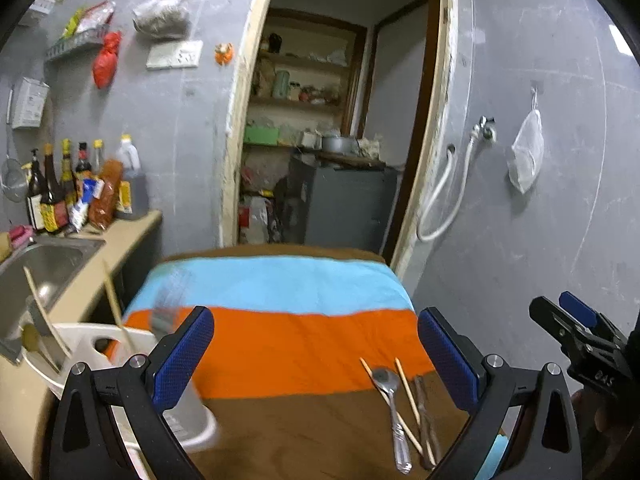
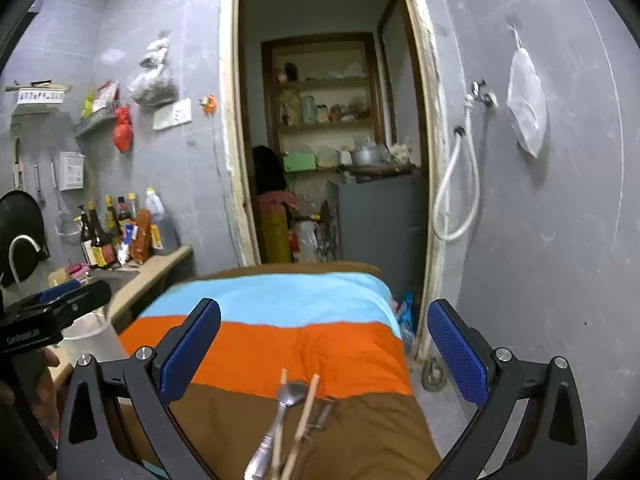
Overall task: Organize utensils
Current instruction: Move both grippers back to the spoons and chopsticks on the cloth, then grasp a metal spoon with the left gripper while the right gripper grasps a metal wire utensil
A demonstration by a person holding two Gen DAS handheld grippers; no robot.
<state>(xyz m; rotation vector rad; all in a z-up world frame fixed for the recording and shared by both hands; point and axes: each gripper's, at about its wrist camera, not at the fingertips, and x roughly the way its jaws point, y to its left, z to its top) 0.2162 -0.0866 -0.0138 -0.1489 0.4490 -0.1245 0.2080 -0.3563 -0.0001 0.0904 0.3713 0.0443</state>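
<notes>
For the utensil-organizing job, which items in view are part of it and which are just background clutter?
Belongs to the job:
- spoon
- chopsticks
- dark utensil beside them
- white holder with utensils in it
- striped cloth under the loose utensils

Just lying about:
- sauce bottles
- sink
- red bag
- white hose

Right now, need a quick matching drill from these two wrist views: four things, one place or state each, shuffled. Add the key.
Things:
1. spoon
2. left gripper
3. white holder
4. sauce bottles

Places or states:
A. on the counter beside the sink
B. jaws wide, nothing between them
C. lying on the brown stripe of the cloth with the chopsticks
D. at the left edge of the cloth, long utensils standing in it

Pairs: 1-C, 2-B, 3-D, 4-A
</notes>
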